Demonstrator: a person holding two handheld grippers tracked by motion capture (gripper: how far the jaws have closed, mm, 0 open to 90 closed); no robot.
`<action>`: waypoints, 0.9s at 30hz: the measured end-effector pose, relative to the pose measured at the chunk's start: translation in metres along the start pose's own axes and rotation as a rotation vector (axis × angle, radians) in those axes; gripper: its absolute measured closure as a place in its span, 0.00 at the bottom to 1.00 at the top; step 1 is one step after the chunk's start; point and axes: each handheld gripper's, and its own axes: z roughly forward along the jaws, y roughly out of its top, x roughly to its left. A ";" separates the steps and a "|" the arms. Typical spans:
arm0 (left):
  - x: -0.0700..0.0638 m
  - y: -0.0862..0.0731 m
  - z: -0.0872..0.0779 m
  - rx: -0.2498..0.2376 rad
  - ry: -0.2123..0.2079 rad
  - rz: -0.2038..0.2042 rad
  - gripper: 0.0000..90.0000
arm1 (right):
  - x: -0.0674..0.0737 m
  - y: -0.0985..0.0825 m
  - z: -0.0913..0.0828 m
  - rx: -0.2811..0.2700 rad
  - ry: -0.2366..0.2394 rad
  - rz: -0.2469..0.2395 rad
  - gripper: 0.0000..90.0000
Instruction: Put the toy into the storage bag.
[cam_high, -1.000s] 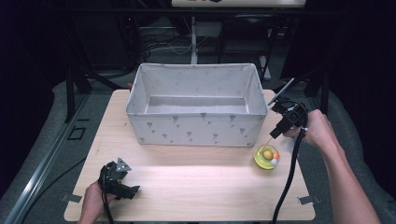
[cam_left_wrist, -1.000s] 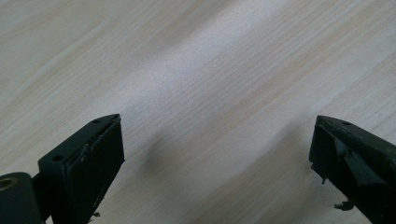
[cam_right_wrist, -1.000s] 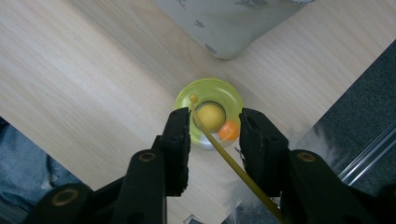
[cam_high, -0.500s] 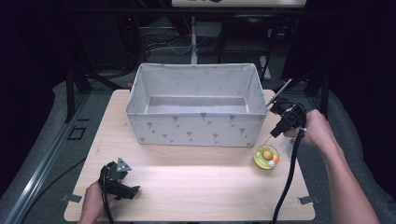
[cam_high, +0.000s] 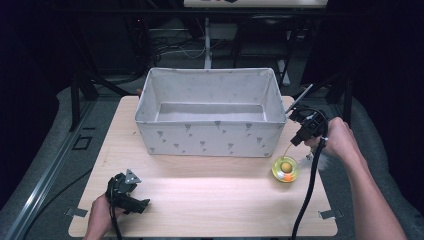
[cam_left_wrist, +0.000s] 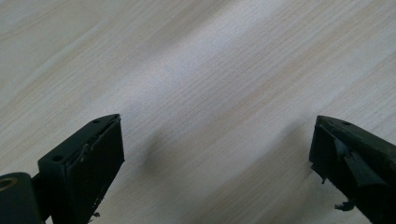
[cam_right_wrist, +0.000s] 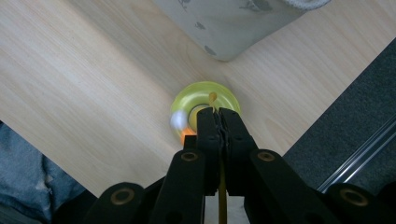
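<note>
Nearest to the person, the left gripper (cam_high: 131, 196) rests low on the wooden table (cam_high: 210, 200) close to the front edge, its jaws spread wide with nothing but bare wood between them in its own view, so it plays no part for now. Further out on the right side, the right gripper (cam_high: 296, 142) has just been closing its jaws, and they now stand pressed together on a thin yellowish stick or strap (cam_right_wrist: 213, 99) that rises from the yellow toy (cam_high: 285, 169); a second ago they were apart above it. The toy, a round translucent yellow disc with an orange bit and a white bit in it, sits on the table just off the front right corner of the fabric bin (cam_high: 210, 140). I judge the grasp is made and the lift is next, probably into the bin. The bin's wall stands tall beside the toy, so the toy has to clear the rim (cam_high: 278, 100) before it goes across. The bin is empty and wide, with plenty of room to drop into. The right edge of the table (cam_high: 325, 200) lies near the toy, so a slip could send it to the floor.
</note>
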 end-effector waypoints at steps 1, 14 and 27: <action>0.000 0.000 0.000 0.000 0.000 0.000 0.04 | 0.001 -0.001 0.000 -0.012 0.001 0.008 0.98; 0.001 -0.001 0.000 -0.004 0.002 -0.002 0.04 | 0.006 0.003 -0.011 -0.039 0.012 0.002 0.98; 0.000 -0.001 -0.001 -0.006 0.005 -0.002 0.04 | 0.017 0.008 -0.030 -0.044 0.008 -0.030 0.98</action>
